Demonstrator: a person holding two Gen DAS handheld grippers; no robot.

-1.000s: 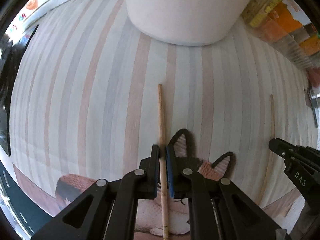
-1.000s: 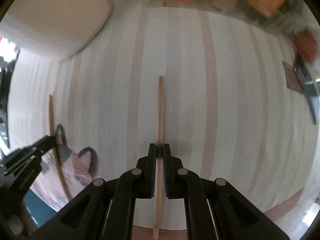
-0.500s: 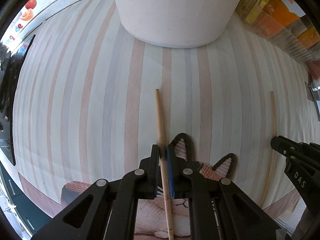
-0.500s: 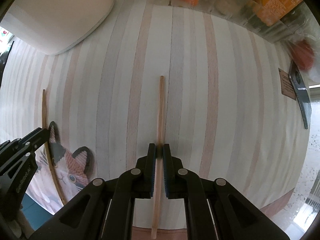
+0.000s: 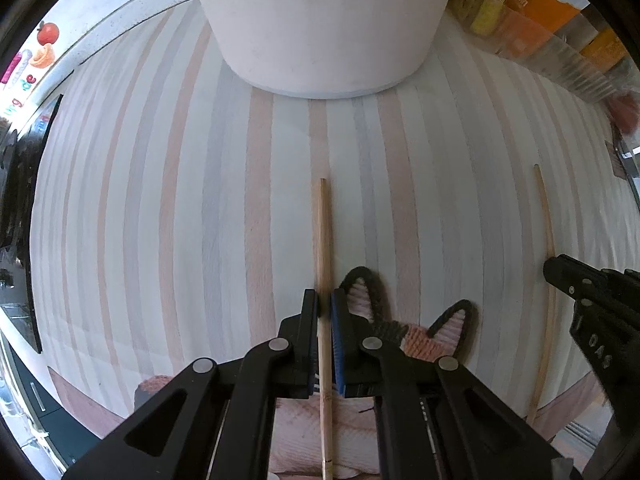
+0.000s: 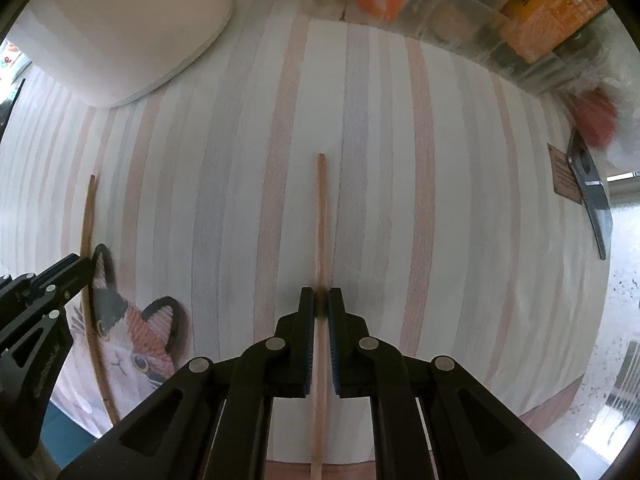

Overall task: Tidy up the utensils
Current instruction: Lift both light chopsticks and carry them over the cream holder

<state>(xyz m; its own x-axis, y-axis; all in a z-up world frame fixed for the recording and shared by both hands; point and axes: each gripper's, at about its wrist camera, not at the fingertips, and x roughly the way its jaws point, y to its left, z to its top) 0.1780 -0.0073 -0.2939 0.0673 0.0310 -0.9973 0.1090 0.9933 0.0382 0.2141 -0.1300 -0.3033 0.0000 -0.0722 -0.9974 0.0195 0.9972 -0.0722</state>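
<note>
My left gripper is shut on a wooden chopstick that points forward over the striped tablecloth toward a large white container. My right gripper is shut on a second wooden chopstick, also pointing forward above the cloth. Each gripper shows in the other's view: the right one at the right edge with its chopstick, the left one at the left edge with its chopstick.
A cat-shaped knitted mat lies on the cloth under the left gripper. Clear boxes with orange and yellow packets line the far right. A dark flat object lies at the right table edge. The white container also shows far left.
Both grippers moved forward with their chopsticks; the white container looms larger and nearer in the left wrist view. Both stay shut.
</note>
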